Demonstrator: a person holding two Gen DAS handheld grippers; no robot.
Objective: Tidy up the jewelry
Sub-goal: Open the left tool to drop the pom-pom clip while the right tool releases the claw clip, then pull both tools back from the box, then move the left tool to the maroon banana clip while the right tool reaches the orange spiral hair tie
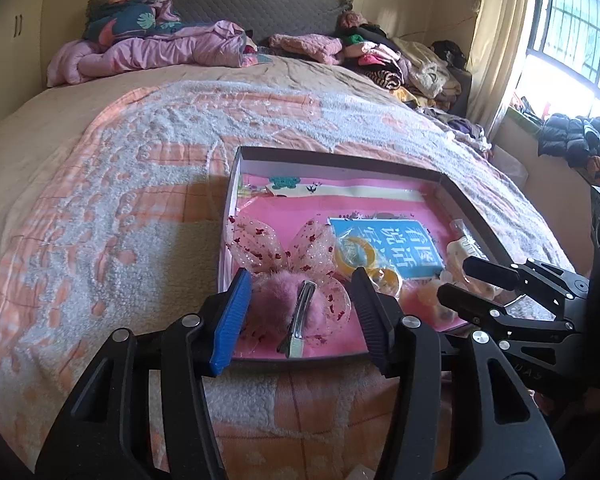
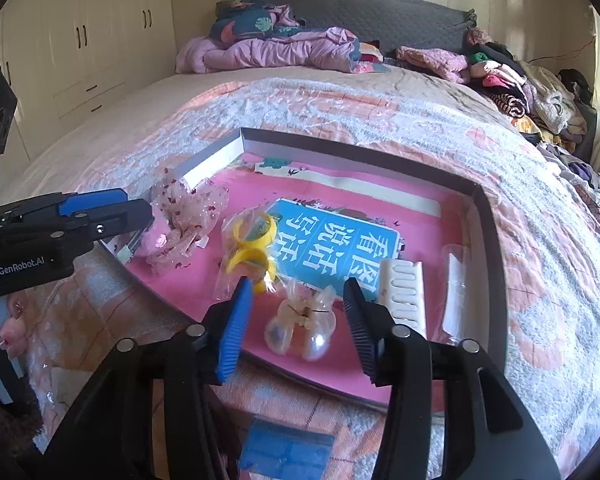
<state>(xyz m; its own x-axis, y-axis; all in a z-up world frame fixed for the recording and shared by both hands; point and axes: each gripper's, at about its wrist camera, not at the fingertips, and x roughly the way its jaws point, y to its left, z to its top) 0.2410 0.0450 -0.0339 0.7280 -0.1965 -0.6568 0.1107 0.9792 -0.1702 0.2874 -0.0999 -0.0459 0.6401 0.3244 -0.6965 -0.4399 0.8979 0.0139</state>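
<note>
**Two hand-held grippers over a jewelry tray on a bed**

A shallow tray (image 1: 236, 184) with a pink lining sits on a bed (image 1: 100, 200) covered by a peach and white blanket. The left hand-held gripper (image 1: 300, 304) hangs low over the tray's near left corner, jaws partly open on either side of a pink fluffy hair clip (image 1: 296, 312) with a sheer spotted bow; the pads do not press on it, and it lies on the lining. The right hand-held gripper (image 2: 298, 320) hangs over the near edge further right, jaws also partly open, with a small clear bag of pearl-like beads (image 2: 300, 328) lying between them, not gripped. Just beyond lie yellow rings in a clear bag (image 2: 252, 244), a blue card with white characters (image 2: 340, 248), and a white comb (image 2: 404, 296). Folded clothes are piled by the headboard.
</note>
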